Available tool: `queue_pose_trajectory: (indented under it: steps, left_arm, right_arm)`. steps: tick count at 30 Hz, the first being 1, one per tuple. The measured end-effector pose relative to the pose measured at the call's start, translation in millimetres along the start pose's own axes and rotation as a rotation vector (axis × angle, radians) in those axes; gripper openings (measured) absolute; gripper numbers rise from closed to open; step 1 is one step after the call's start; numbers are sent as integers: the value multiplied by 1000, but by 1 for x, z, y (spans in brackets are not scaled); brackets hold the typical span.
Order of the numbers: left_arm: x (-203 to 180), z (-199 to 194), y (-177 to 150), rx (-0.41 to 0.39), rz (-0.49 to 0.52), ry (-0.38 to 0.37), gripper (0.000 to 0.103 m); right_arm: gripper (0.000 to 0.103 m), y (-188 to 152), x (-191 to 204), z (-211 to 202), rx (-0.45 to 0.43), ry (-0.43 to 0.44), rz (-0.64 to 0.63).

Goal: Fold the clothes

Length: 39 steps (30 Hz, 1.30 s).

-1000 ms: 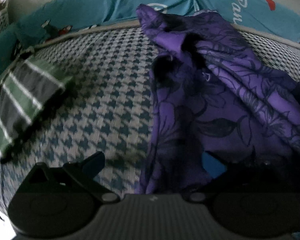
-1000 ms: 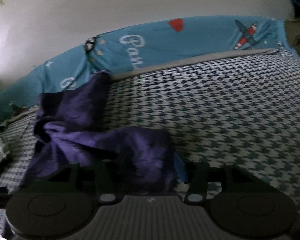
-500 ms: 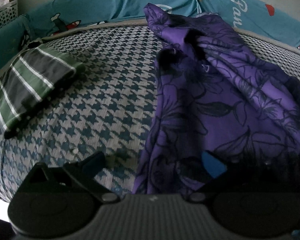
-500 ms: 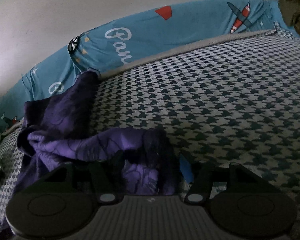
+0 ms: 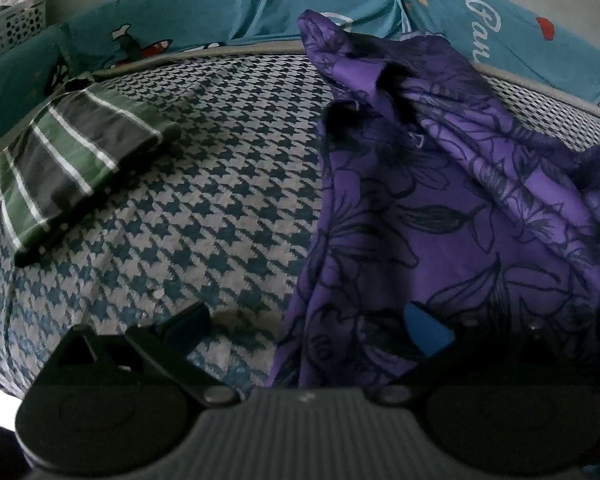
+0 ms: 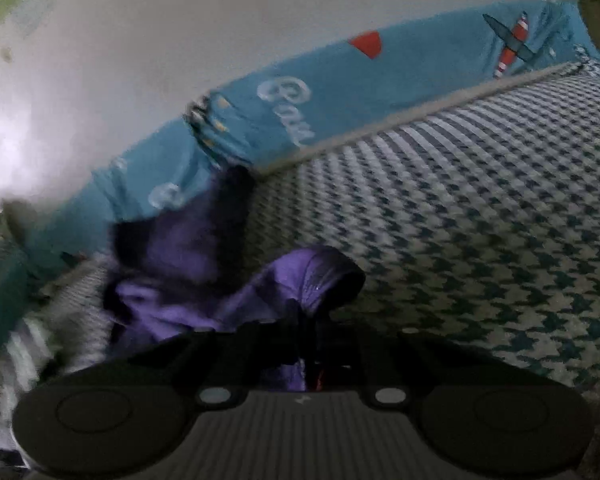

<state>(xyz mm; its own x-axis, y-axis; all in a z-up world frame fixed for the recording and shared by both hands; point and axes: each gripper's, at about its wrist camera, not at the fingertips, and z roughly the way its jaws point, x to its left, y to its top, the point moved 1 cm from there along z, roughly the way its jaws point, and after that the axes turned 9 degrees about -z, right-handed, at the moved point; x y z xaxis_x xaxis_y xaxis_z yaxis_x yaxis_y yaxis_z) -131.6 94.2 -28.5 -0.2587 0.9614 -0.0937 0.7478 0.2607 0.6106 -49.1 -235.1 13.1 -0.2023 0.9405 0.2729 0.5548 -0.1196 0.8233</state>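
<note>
Your right gripper (image 6: 308,344) has its jaws clenched on a fold of the purple floral garment (image 5: 440,208), which lies crumpled on the houndstooth bed (image 5: 228,208). Your left gripper (image 5: 308,328) has its jaws spread wide at the garment's near edge, with a folded green striped shirt (image 5: 72,160) well apart to the left.

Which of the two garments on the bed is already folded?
The green striped garment, lying as a flat, neat rectangle on the houndstooth bed cover. The purple floral garment is rumpled and heaped.
</note>
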Motion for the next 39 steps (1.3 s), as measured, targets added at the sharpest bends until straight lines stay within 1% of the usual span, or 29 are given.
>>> queue_pose_trajectory:
  steps: [3, 6, 9, 14, 18, 22, 24, 29, 36, 37, 39]
  left_arm:
    - [2, -2, 0, -6, -10, 12, 103]
    - [4, -6, 1, -17, -17, 24, 103]
    - [10, -10, 1, -26, -33, 27, 103]
    - [24, -21, 3, -57, -66, 29, 103]
    - [47, -31, 9, -96, -139, 68, 103]
    - [70, -40, 15, -136, -214, 108, 103]
    - [77, -43, 16, -147, -231, 117, 103]
    - [80, -48, 18, -173, -234, 145, 103]
    - [84, -58, 20, -224, -253, 166, 103]
    - [85, -58, 20, -223, -254, 163, 103]
    - [83, -58, 20, -222, -246, 158, 103]
  right_arm:
    - [8, 5, 18, -23, -42, 90, -38]
    - [8, 5, 42, -42, -64, 187, -74]
    - [8, -2, 71, -54, -57, 276, -137]
    - [8, -18, 123, -69, -22, 421, -252]
    - [8, -35, 160, -73, 4, 489, -353]
    - [8, -59, 182, -61, 58, 515, -409]
    - [8, -71, 191, -54, 87, 522, -432]
    - [8, -92, 206, -40, 139, 524, -472]
    - [9, -111, 213, -24, 185, 539, -508]
    - [11, -114, 214, -21, 198, 542, -523]
    - [14, -122, 215, -13, 233, 521, -559]
